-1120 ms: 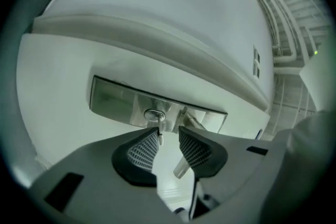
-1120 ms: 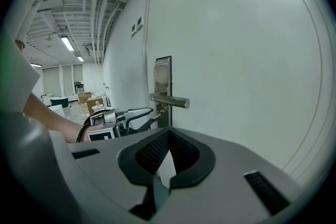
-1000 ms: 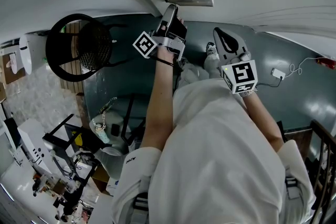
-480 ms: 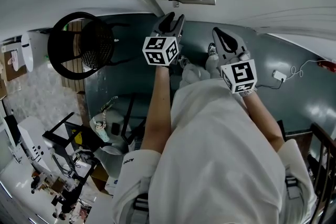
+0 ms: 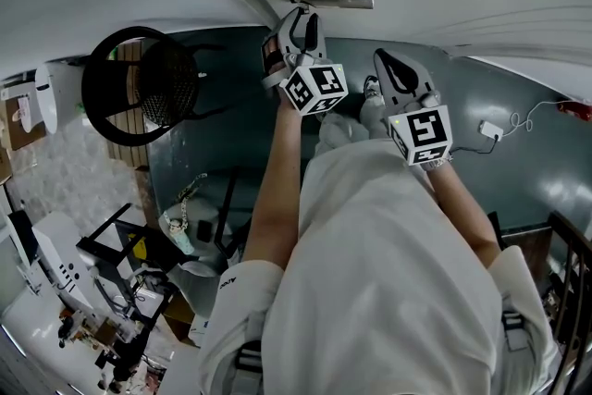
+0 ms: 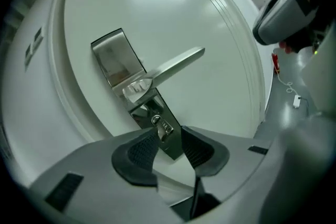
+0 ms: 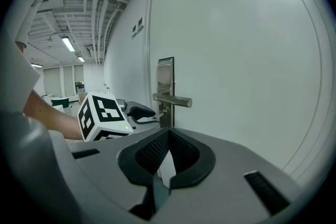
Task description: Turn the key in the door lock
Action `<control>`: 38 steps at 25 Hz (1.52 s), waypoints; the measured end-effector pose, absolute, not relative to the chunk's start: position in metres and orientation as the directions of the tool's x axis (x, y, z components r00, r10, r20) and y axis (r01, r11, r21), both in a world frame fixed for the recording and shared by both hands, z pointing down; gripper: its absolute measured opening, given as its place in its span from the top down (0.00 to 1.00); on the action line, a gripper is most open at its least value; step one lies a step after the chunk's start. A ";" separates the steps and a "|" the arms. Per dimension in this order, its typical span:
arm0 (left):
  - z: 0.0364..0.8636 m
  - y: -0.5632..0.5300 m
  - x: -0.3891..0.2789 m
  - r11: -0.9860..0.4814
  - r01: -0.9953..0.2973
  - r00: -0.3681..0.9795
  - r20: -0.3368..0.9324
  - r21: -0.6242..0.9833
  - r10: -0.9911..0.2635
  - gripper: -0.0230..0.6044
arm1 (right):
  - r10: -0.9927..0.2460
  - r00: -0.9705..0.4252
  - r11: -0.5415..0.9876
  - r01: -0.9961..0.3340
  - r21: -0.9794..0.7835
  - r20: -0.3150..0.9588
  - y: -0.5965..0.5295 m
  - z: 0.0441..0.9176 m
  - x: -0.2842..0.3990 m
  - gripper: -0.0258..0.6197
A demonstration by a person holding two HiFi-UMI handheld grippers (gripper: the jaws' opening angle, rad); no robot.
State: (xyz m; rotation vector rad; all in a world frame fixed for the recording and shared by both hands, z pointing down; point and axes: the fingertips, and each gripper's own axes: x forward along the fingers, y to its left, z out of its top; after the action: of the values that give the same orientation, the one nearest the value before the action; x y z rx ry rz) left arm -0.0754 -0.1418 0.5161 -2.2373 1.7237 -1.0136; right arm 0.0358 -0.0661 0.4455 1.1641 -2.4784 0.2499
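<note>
With the key [image 6: 164, 128] seated in the lock [image 6: 155, 119], the left tongs [image 6: 169, 137] have just been opening and now bracket it unpinched, the right tongs [image 7: 167, 136] sit clenched on nothing; next, I judge: pinch the key squarely and roll.

Your door [image 6: 210, 18]: smooth white paint, soft sheen. Lock plate [image 6: 118, 60], lever handle [image 6: 176, 64]: brushed metal. Key [image 6: 164, 127]: shiny metal. Your left tongs [image 6: 169, 141]: matt grey plastic, ribbed black pads [image 6: 142, 152]. Floor [image 5: 518, 106]: glossy.
</note>
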 end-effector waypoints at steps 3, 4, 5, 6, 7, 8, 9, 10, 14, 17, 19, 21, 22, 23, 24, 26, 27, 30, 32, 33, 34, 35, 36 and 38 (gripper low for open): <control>0.515 -0.150 -0.082 -0.263 -0.785 0.019 0.403 -0.561 -0.915 0.74 | -0.695 -0.581 0.642 -0.767 0.002 0.423 -0.064 0.447 0.035 0.97; 0.514 -0.152 -0.083 -0.255 -0.787 0.010 0.401 -0.562 -0.916 0.74 | -0.693 -0.582 0.643 -0.766 0.001 0.425 -0.063 0.448 0.034 0.97; 0.513 -0.153 -0.081 -0.255 -0.794 0.014 0.402 -0.553 -0.916 0.74 | -0.692 -0.582 0.644 -0.765 0.000 0.428 -0.063 0.449 0.034 0.97; 0.512 -0.153 -0.079 -0.257 -0.804 0.024 0.403 -0.536 -0.915 0.79 | -0.691 -0.581 0.643 -0.766 0.000 0.430 -0.063 0.450 0.034 0.97; 0.512 -0.153 -0.078 -0.257 -0.817 0.034 0.403 -0.515 -0.915 0.84 | -0.691 -0.580 0.643 -0.766 -0.001 0.431 -0.063 0.450 0.035 0.97; 0.512 -0.153 -0.077 -0.254 -0.833 0.042 0.401 -0.491 -0.915 0.85 | -0.692 -0.579 0.641 -0.767 -0.002 0.431 -0.063 0.451 0.035 0.97; 0.512 -0.153 -0.078 -0.247 -0.854 0.050 0.400 -0.458 -0.915 0.85 | -0.693 -0.578 0.640 -0.768 -0.002 0.431 -0.064 0.451 0.036 0.97; 0.511 -0.153 -0.079 -0.238 -0.881 0.062 0.399 -0.409 -0.915 0.85 | -0.694 -0.577 0.638 -0.770 -0.002 0.430 -0.064 0.451 0.037 0.97; 0.506 -0.153 -0.084 -0.194 -0.973 0.131 0.398 -0.122 -0.908 0.86 | -0.698 -0.574 0.635 -0.773 -0.002 0.428 -0.065 0.450 0.038 0.97; 0.504 -0.151 -0.089 -0.155 -0.983 0.180 0.383 0.096 -0.906 0.86 | -0.696 -0.577 0.637 -0.771 -0.002 0.427 -0.064 0.450 0.038 0.97; 0.504 -0.150 -0.092 -0.149 -0.969 0.214 0.373 0.195 -0.903 0.85 | -0.695 -0.579 0.639 -0.769 -0.002 0.426 -0.064 0.449 0.037 0.97; 0.503 -0.150 -0.093 -0.150 -0.956 0.237 0.361 0.253 -0.902 0.85 | -0.694 -0.581 0.641 -0.767 -0.002 0.425 -0.064 0.448 0.036 0.97; 0.502 -0.150 -0.094 -0.150 -0.948 0.247 0.354 0.279 -0.902 0.85 | -0.693 -0.582 0.642 -0.767 -0.002 0.425 -0.064 0.448 0.036 0.97; 0.502 -0.150 -0.094 -0.148 -0.939 0.258 0.346 0.312 -0.902 0.85 | -0.692 -0.583 0.643 -0.766 -0.002 0.426 -0.064 0.448 0.035 0.97; 0.502 -0.150 -0.095 -0.146 -0.925 0.271 0.337 0.352 -0.902 0.85 | -0.691 -0.584 0.644 -0.765 -0.002 0.426 -0.064 0.448 0.035 0.97; 0.502 -0.150 -0.096 -0.143 -0.884 0.303 0.313 0.445 -0.900 0.85 | -0.689 -0.586 0.647 -0.763 -0.003 0.426 -0.063 0.448 0.034 0.97; 0.502 -0.150 -0.097 -0.143 -0.860 0.320 0.300 0.490 -0.899 0.85 | -0.688 -0.587 0.648 -0.762 -0.003 0.426 -0.063 0.448 0.034 0.97; 0.503 -0.150 -0.099 -0.141 -0.780 0.363 0.258 0.610 -0.895 0.85 | -0.686 -0.590 0.651 -0.759 -0.003 0.425 -0.063 0.448 0.033 0.97; 0.504 -0.150 -0.100 -0.139 -0.718 0.386 0.224 0.682 -0.895 0.85 | -0.685 -0.593 0.653 -0.757 -0.003 0.424 -0.063 0.448 0.032 0.97; 0.504 -0.150 -0.101 -0.140 -0.686 0.395 0.205 0.714 -0.895 0.85 | -0.684 -0.594 0.655 -0.756 -0.003 0.424 -0.062 0.448 0.032 0.97; 0.504 -0.150 -0.102 -0.139 -0.646 0.404 0.182 0.750 -0.896 0.85 | -0.683 -0.595 0.656 -0.755 -0.003 0.424 -0.062 0.448 0.031 0.97; 0.505 -0.150 -0.103 -0.137 -0.592 0.413 0.153 0.794 -0.898 0.85 | -0.682 -0.595 0.657 -0.754 -0.002 0.424 -0.062 0.448 0.031 0.97; 0.505 -0.150 -0.103 -0.133 -0.522 0.418 0.117 0.843 -0.901 0.85 | -0.682 -0.596 0.657 -0.754 -0.002 0.425 -0.062 0.448 0.031 0.97; 0.505 -0.149 -0.105 -0.125 -0.382 0.414 0.048 0.916 -0.909 0.87 | -0.682 -0.595 0.657 -0.753 -0.001 0.425 -0.061 0.448 0.031 0.97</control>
State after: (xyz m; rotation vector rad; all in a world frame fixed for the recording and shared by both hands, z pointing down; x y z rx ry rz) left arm -0.1051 -0.1490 0.5047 -3.2550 2.1687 1.3076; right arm 0.0310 -0.0613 0.4478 1.1298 -2.4860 0.2536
